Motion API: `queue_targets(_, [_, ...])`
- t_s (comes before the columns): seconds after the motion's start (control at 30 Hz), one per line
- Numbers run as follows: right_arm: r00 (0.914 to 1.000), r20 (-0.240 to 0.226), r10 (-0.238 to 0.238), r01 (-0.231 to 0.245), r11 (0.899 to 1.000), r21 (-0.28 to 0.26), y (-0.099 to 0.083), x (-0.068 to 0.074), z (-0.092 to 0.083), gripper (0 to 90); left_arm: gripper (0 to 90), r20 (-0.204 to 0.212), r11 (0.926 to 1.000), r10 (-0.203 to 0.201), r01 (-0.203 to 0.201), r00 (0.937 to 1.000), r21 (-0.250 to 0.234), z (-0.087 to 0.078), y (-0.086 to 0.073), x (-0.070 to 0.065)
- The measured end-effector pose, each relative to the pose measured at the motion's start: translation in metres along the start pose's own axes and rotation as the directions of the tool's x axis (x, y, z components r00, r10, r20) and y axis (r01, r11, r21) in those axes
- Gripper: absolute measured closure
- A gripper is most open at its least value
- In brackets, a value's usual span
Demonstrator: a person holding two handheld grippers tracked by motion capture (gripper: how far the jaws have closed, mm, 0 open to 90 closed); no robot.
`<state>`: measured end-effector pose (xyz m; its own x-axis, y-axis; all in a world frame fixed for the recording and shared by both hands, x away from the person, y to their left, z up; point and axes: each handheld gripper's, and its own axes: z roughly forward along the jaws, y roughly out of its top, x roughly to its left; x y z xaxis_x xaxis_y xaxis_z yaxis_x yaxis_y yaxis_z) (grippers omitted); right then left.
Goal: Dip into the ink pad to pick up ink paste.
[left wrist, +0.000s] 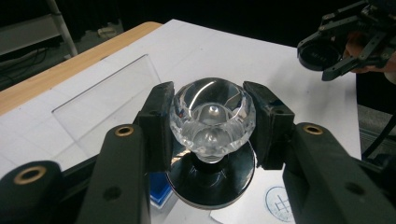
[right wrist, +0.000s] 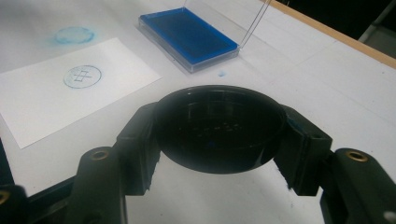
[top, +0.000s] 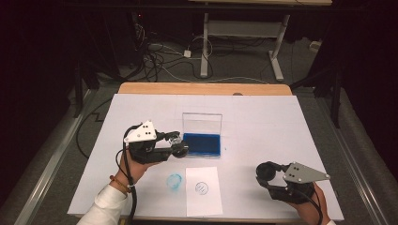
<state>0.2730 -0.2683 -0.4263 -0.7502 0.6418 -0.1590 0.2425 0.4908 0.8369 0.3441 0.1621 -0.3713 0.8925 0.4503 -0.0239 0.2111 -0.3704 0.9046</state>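
Table: white sheet (top: pixel 263 117) covered it.
Left gripper (top: pixel 177 143): clamped on stamp (left wrist: pixel 212 116).
Right gripper (top: pixel 266 174): clamped on cap (right wrist: pixel 219 126).
Cap: four o'clock from stamp, well apart.

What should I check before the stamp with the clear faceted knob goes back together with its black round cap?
1. Left gripper jaws shut on the clear faceted glass-like knob of the stamp: ok.
2. Right gripper jaws shut on the black round cap, hollow side showing: ok.
3. Stamp and cap apart, cap off to the right: ok.
4. Blue ink pad in the clear hinged case with lid upright: not ok if it should be shut.
5. White paper card bears a blue round print: ok.
6. Blue ink smudge on the white table cover beside the card: not ok.
7. Ink on the stamp face: cannot tell.
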Motion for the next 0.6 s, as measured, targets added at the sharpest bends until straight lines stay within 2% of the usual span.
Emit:
queue_targets(0.43, [0.9997, -0.019, -0.016, 0.015, 1.000, -0.012, 0.001, 0.007, 0.000, 38.2, 54.4, 0.008, 0.9978, 0.047, -0.047, 0.9989, 0.046, 0.012, 0.030, 0.002])
queue_targets(0.6, [0.9995, -0.029, -0.015, 0.015, 1.000, -0.025, 0.001, 0.007, -0.002, 38.2, 54.4, 0.019, 0.9973, 0.038, -0.040, 0.9991, 0.062, 0.021, 0.034, 0.005])
